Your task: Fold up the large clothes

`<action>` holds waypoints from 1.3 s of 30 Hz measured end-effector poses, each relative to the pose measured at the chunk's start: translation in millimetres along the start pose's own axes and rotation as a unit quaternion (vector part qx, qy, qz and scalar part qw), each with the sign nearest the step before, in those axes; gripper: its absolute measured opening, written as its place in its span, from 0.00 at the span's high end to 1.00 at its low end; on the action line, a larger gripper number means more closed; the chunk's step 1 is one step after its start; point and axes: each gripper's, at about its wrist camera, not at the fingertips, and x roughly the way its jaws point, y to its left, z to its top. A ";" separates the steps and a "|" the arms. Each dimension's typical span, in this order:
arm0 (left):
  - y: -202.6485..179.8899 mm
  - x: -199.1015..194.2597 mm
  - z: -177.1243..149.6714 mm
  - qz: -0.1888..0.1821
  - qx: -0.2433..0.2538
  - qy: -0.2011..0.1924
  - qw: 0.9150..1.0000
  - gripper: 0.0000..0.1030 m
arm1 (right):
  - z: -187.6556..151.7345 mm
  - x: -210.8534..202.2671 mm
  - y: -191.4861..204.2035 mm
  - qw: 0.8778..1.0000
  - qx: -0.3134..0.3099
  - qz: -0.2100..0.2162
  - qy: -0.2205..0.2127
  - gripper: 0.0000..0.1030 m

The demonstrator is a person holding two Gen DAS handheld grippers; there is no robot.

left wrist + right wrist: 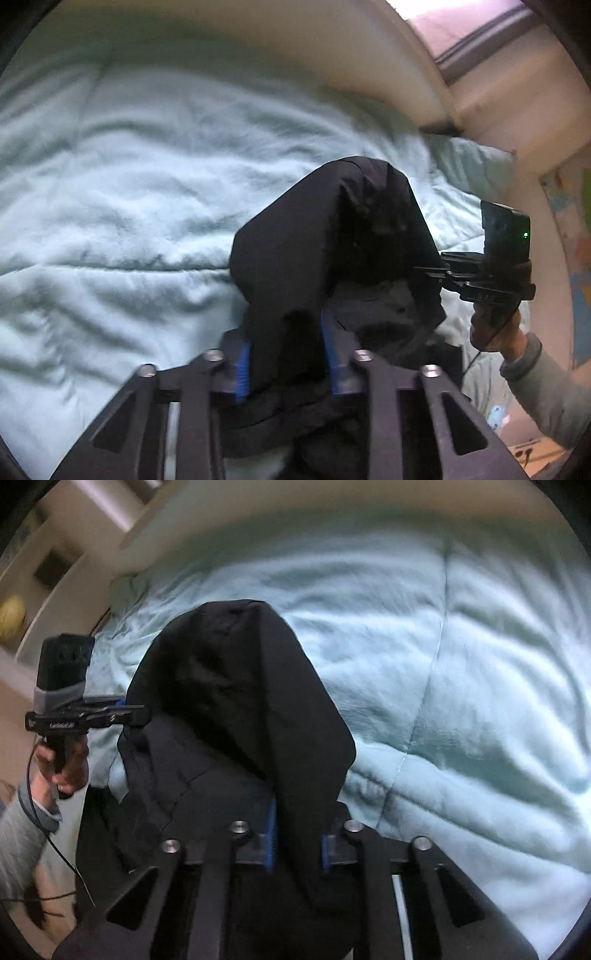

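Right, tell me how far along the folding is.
Done: both grippers have picked up the black garment. The left gripper and right gripper each pinch a bunch of its cloth between blue pads.

In hand: the garment hangs bunched and lifted between them above the light green comforter.

Left: no neat fold shows; it has yet to be spread, folded and laid flat.

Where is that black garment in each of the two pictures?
Left wrist view: black garment at centre, pinched in the left tongs.
Right wrist view: garment centre-left, pinched in the right tongs.
Shared landmark: pale green quilt beneath it.
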 end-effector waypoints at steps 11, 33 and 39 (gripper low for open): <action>-148.8 -152.2 -130.1 0.009 0.115 -0.084 0.990 0.78 | -108.1 -156.3 150.6 0.985 -0.107 -0.074 -0.110 0.83; -164.9 -171.9 -360.8 0.117 0.008 -0.005 0.993 0.79 | -307.1 -209.5 180.1 0.988 0.003 -0.146 -0.054 0.72; -211.3 -174.9 -262.3 0.066 0.055 -0.067 0.994 0.78 | -216.4 -209.6 179.4 0.990 0.039 -0.097 -0.089 0.68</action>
